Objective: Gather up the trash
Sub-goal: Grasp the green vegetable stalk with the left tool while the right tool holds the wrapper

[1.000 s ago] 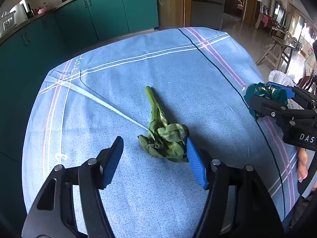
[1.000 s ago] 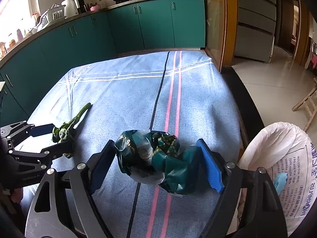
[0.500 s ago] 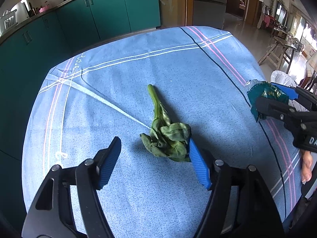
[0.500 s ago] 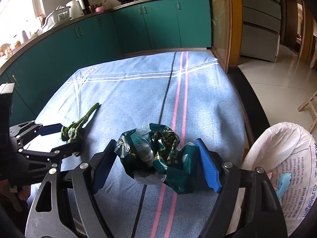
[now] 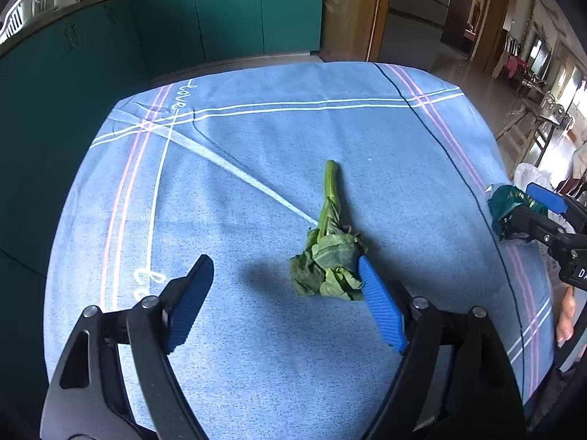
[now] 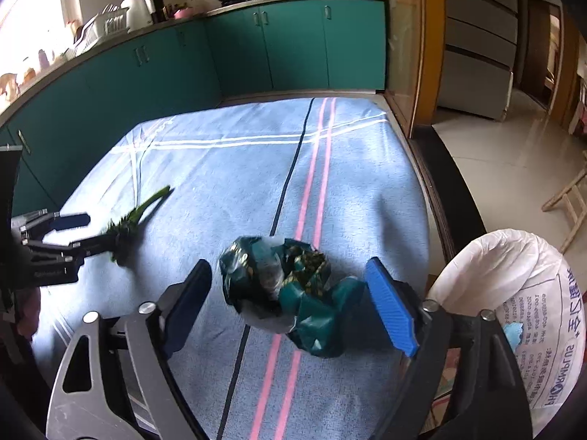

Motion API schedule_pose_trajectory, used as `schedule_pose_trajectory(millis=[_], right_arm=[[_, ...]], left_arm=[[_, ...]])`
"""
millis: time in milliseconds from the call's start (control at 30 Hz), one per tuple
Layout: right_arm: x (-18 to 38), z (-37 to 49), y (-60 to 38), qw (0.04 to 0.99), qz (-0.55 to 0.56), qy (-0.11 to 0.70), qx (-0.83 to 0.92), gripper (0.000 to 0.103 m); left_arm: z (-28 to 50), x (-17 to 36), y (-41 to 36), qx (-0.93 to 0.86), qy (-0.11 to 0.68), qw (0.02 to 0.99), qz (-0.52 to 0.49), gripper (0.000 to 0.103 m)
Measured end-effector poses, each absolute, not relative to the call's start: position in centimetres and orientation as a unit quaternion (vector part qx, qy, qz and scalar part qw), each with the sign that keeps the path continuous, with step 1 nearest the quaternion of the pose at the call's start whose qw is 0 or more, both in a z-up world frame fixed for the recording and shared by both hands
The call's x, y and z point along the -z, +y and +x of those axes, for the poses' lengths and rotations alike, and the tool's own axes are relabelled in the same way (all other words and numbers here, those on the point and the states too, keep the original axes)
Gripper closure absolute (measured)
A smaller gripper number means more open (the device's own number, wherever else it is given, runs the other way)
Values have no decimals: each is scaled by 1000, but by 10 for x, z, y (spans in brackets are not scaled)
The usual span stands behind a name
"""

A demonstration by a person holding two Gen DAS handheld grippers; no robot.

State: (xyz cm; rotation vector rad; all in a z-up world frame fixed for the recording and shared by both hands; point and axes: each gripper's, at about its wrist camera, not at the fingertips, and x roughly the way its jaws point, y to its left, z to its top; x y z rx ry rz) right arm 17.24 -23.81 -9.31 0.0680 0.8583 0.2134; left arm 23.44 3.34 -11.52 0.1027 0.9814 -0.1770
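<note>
A wilted green leafy stalk [image 5: 332, 253] lies mid-frame on the blue tablecloth [image 5: 256, 139] and a crumpled green wrapper [image 6: 290, 293] lies low in the right wrist view, probably both scraps meant for the white sack [image 6: 513, 286] standing open at the lower right off the table's edge. The left gripper [image 5: 282, 300] has just been opening its jaws; they stand wide, the right pad touching the leaf's edge and nothing clamped. The right gripper [image 6: 290, 304], also just opening, straddles the wrapper, with a gap on the left side and the right pad close against it, not squeezing.
</note>
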Motion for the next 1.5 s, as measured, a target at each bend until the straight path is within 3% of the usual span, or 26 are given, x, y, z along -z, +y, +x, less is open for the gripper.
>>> schedule_pose_trajectory(millis=[200, 433, 467, 533, 667, 933, 1167, 1200, 1267, 1333, 1500], right_arm=[[101, 182, -231, 898, 41, 427, -95, 16], [114, 188, -218, 892, 22, 443, -87, 17], [114, 188, -217, 892, 21, 443, -90, 22], [115, 188, -216, 891, 22, 443, -95, 29], [113, 186, -216, 892, 21, 440, -102, 37], [107, 182, -219, 896, 29, 430, -105, 38], [107, 181, -222, 896, 31, 432, -103, 38], [107, 182, -221, 896, 31, 432, -103, 38], [107, 182, -221, 895, 32, 432, -104, 38], [107, 183, -221, 895, 31, 433, -105, 38], [109, 185, -220, 894, 30, 436, -104, 38]], left_arm=[[233, 119, 19, 85, 467, 877, 73, 23], [228, 122, 7, 101, 469, 874, 84, 52], [227, 121, 6, 108, 466, 874, 86, 60], [226, 119, 4, 112, 461, 876, 91, 67], [220, 116, -2, 119, 447, 881, 102, 72], [214, 101, 1, 128, 414, 897, 83, 82], [215, 102, 1, 146, 424, 891, 70, 78], [216, 104, 1, 146, 428, 889, 69, 73], [217, 108, 0, 143, 432, 887, 73, 47], [218, 108, -2, 139, 427, 890, 79, 42], [224, 115, -6, 122, 439, 886, 85, 40]])
